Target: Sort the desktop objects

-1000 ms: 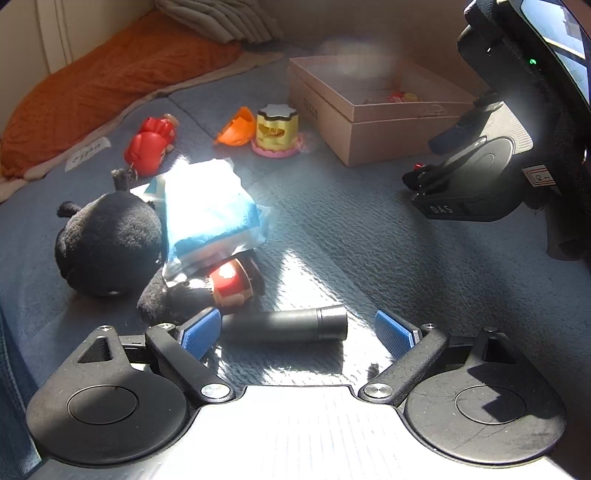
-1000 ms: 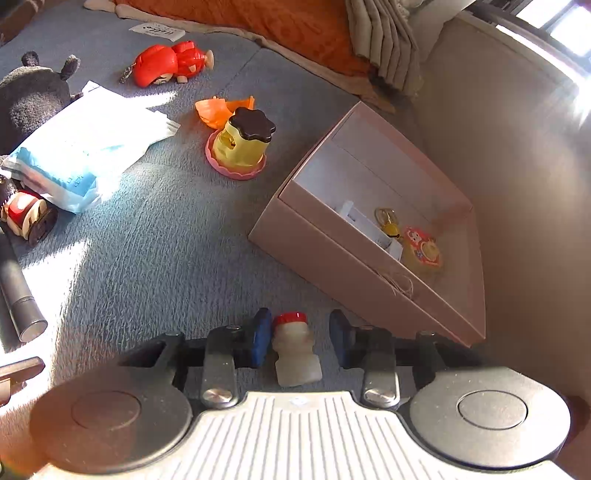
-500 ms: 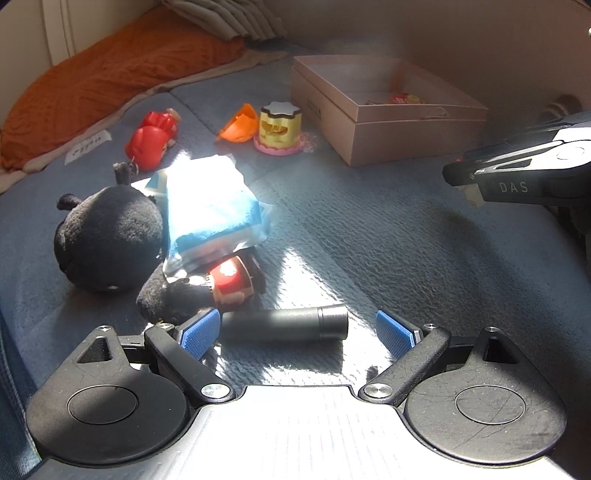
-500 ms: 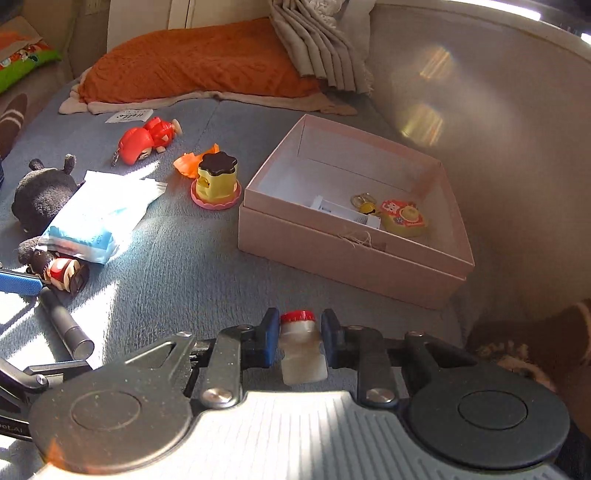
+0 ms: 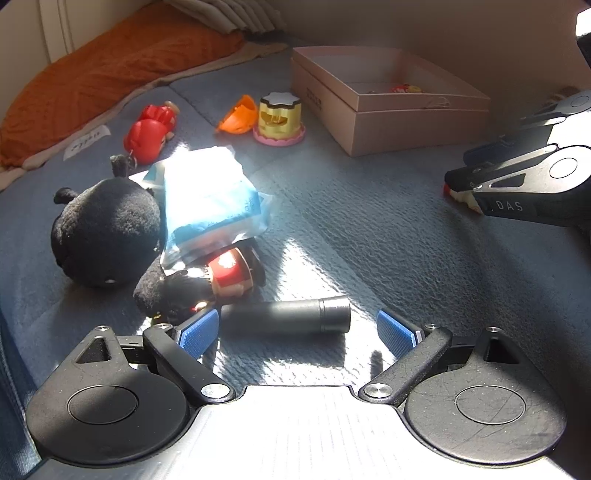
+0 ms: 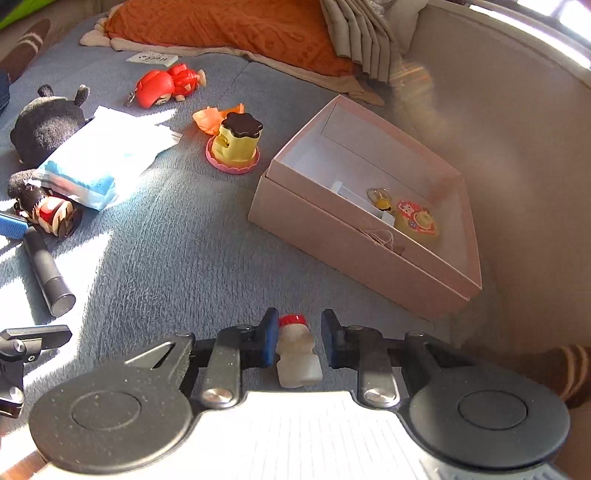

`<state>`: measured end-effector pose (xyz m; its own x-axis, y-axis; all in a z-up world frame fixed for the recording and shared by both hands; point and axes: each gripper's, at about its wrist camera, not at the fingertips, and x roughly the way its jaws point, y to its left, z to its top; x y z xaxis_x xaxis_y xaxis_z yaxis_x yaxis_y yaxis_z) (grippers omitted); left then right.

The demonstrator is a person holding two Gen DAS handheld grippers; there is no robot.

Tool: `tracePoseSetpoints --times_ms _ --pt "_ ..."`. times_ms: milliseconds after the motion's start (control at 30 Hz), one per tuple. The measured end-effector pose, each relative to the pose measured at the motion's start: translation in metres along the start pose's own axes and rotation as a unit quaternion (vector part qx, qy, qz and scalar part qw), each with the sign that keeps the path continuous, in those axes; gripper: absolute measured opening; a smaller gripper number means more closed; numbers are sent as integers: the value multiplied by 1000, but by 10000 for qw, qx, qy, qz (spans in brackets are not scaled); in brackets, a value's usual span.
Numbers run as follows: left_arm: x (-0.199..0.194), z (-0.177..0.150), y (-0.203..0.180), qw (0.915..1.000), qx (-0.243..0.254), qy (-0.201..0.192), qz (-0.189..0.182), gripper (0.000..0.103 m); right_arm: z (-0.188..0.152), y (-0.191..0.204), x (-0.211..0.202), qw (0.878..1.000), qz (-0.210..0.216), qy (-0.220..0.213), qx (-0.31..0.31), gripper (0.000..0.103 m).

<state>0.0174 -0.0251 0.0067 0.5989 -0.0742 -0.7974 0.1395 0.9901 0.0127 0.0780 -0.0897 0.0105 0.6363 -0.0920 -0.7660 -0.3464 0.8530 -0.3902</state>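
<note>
Right gripper (image 6: 295, 341): a small white bottle with a red cap (image 6: 296, 350) is seen between the blue pads, which are drawn in narrow; the bottle is carried above the blue-grey cushioned surface (image 6: 192, 258), near the front wall of the pink cardboard box (image 6: 354, 243). The near pad appears to touch the bottle; on the far side a slight gap is seen, so firm contact on both sides cannot be confirmed.

The box is seen open-topped. A yellow and red toy (image 6: 417, 223), a small yellow keychain figure (image 6: 380, 199) and a white item are lodged in its near corner.

Left gripper (image 5: 297, 330): jaws are spread wide, nothing gripped. A black cylinder (image 5: 286, 317) is laid crosswise between the blue pads, on the surface, in a sunlit patch.

Beside the cylinder's end a small black plush with a red part (image 5: 207, 280) is noted, partly covered by a blue and white tissue pack (image 5: 210, 199). A round black plush toy (image 5: 107, 232) is set touching the pack. Further back, a red figure (image 5: 151, 133), an orange piece (image 5: 240, 118) and a yellow toy on a pink base (image 5: 279, 120) are noted, the last two touching. An orange cushion (image 6: 236, 26) is seen along the far edge.
</note>
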Motion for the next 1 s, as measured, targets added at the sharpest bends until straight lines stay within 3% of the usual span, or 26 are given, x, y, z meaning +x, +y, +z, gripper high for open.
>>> tracePoseSetpoints --times_ms 100,167,333,667,700,733,767,833,1000 --pt "0 0 0 10000 1 -1 12 96 4 8 15 9985 -39 306 -444 24" --pt "0 0 1 10000 -17 -13 10 97 8 8 10 9987 -116 133 -488 24" --pt "2 0 -1 10000 0 14 1 97 17 -12 -15 9972 49 -647 363 21" --pt "2 -2 -1 10000 18 33 11 97 0 -15 -10 9961 113 -535 696 22" --pt "3 -2 -2 10000 23 37 10 97 2 -16 -10 9955 150 -540 769 24" --pt "3 -2 -2 10000 26 38 8 97 4 -17 -8 9946 188 -541 869 33" --pt "3 -2 -2 10000 29 38 5 97 7 -19 -7 9931 224 -536 1023 53" --pt "3 -2 -2 10000 34 49 14 97 13 -22 -1 9875 259 -581 1442 70" --pt "4 -2 -2 10000 27 64 35 97 27 -26 30 9672 371 -95 2513 68"
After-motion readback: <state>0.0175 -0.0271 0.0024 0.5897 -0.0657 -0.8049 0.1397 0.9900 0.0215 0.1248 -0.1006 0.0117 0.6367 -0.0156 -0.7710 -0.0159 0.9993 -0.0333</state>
